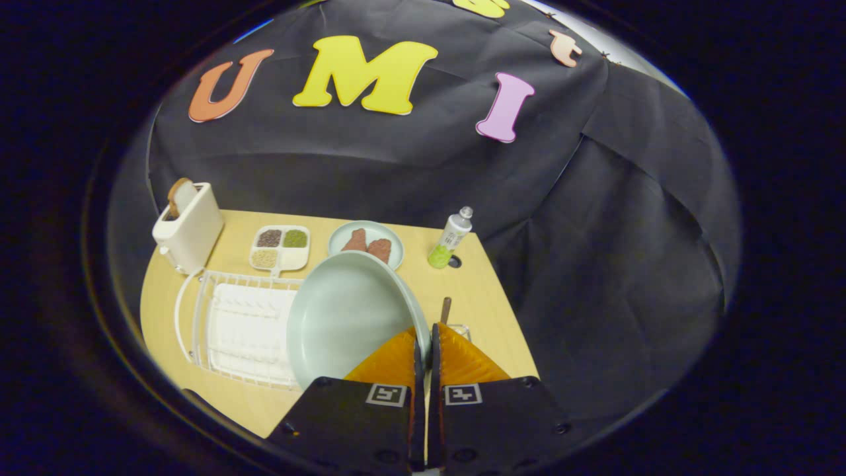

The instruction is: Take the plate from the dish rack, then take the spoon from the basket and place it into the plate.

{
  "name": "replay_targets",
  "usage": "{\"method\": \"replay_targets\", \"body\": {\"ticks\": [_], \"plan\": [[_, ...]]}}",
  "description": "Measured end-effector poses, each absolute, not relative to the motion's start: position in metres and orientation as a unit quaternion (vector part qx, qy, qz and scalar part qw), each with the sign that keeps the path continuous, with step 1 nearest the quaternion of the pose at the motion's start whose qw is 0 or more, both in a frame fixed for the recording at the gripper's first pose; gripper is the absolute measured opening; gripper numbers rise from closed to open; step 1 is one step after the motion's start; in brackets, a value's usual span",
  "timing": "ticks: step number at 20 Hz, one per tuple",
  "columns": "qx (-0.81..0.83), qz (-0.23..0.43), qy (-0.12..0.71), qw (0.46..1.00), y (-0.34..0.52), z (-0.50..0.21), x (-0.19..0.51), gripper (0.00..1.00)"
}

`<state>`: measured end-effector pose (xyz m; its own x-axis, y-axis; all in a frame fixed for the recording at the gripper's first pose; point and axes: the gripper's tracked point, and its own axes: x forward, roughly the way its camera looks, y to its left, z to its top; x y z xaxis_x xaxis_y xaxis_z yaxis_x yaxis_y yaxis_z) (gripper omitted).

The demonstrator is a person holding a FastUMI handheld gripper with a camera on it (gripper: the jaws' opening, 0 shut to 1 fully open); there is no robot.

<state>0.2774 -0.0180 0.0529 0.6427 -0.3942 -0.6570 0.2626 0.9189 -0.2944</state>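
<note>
**The plate could slip and fall**

The gripper (423,344) is pinching the plate (347,317) by its rim. The two fingers are pressed close together, one on each side of the thin edge. The plate is pale green and it is tilted up, leaning away to about 10 o'clock from the fingers. It hangs over the table (489,311), just beside the white dish rack (244,324), which sits at about 9 o'clock from the fingertips.

The grip is only on a small bit of the rim. Most of the plate sticks out to one side. That makes it heavy on that side, so it might turn or slide out of the fingers. If it drops, it could hit the dish rack or bang on the table.

The spoon (446,309) looks to be the brown handle poking up just past the fingertips, at about 1 o'clock. The basket (462,328) under it is mostly hidden behind the fingers. If the plate swings that way, it could knock the handle.

A smaller dish with brown food (367,243) sits at 11 o'clock, beyond the plate. A bottle (451,238) stands at 1 o'clock and could tip over if bumped. A toaster (188,228) and a tray with four cups (279,248) are farther off at about 10 o'clock, well apart from the plate.

The plate needs a flat bare spot on the table, and should be put down slowly.
</note>
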Motion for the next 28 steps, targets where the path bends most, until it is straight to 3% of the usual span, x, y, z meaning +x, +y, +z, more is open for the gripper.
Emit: {"method": "replay_targets", "body": {"ticks": [10, 16, 22, 27, 28], "plan": [[0.043, -0.047, 0.439, 0.896, -0.005, -0.095, 0.152, 0.09], [0.072, -0.070, 0.469, 0.877, -0.030, -0.178, 0.147, 0.09], [0.089, -0.064, 0.464, 0.879, -0.047, -0.208, 0.146, 0.10], [0.068, -0.039, 0.401, 0.913, -0.063, -0.199, 0.159, 0.08], [0.067, -0.019, 0.374, 0.925, -0.062, -0.189, 0.165, 0.22]]}}
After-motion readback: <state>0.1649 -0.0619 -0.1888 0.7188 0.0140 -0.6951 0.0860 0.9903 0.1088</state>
